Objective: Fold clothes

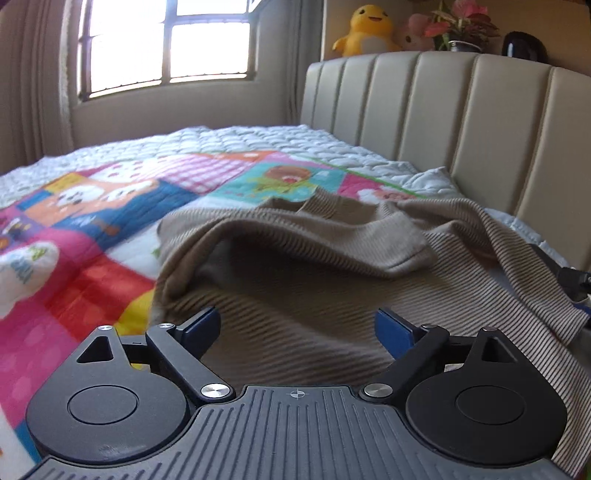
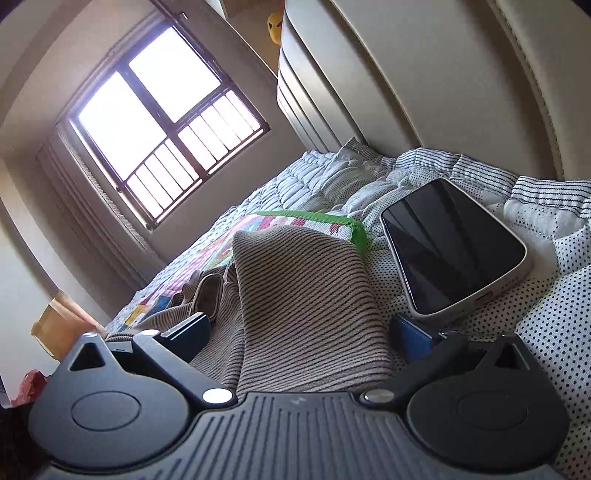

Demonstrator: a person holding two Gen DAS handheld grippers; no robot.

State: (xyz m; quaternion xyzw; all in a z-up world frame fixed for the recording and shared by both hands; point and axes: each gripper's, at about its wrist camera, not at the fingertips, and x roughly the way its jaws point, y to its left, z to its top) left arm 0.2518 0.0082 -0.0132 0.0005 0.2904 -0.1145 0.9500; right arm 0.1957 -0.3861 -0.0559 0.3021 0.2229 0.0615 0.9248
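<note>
A tan ribbed knit garment point(image 1: 314, 266) lies rumpled on the bed, partly folded over itself. My left gripper point(image 1: 297, 326) is open, low over the garment's near part, with cloth lying between its blue fingertips point(image 1: 201, 326). In the right wrist view the same garment point(image 2: 306, 295) runs up between the jaws of my right gripper point(image 2: 301, 332), which is open with its blue pads point(image 2: 412, 338) on either side of a raised fold. I cannot tell if the pads touch the cloth.
A colourful patchwork quilt point(image 1: 92, 229) covers the bed. A padded beige headboard point(image 1: 461, 122) stands at the right. A phone point(image 2: 452, 245) lies face up on dotted bedding just beyond the right finger. Plush toys point(image 1: 367, 31) and a plant sit above the headboard. A window point(image 1: 162, 40) is behind.
</note>
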